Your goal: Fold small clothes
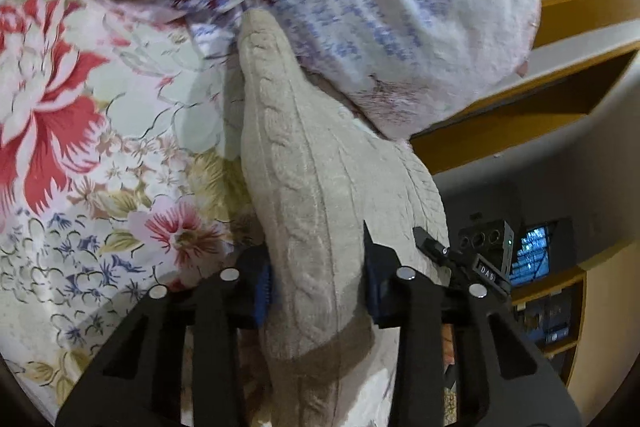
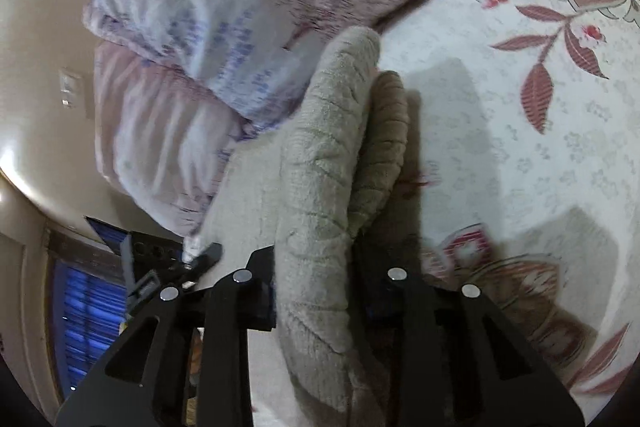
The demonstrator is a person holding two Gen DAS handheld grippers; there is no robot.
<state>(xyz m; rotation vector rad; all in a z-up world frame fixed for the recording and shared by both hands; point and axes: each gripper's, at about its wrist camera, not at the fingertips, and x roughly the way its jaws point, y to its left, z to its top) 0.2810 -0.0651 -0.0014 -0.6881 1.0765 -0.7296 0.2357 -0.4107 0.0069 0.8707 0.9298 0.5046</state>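
Nearest in the left wrist view, at six o'clock, the left tool has its blue pads pressed into a bunched fold of the beige cable-knit garment, so it is holding the knit. In the right wrist view the right tool likewise pinches a thick roll of the same garment at six o'clock, its jaws narrow around the cloth. The garment rises from both tools toward twelve o'clock, partly lifted off the floral bedsheet, and its far end reaches under the puffy quilt bundled at one o'clock. I judge the knit to be soft, light and floppy, thick enough to bunch between the pads and not slippery; it should sag wherever it is unsupported, so edges or corners, held well apart, look like the best places to grip for a clean fold. Farther out, at three o'clock in the left view, the other tool's body bears a small label reading what looks like "DAS", and a glowing screen beyond it is too blurred to read.
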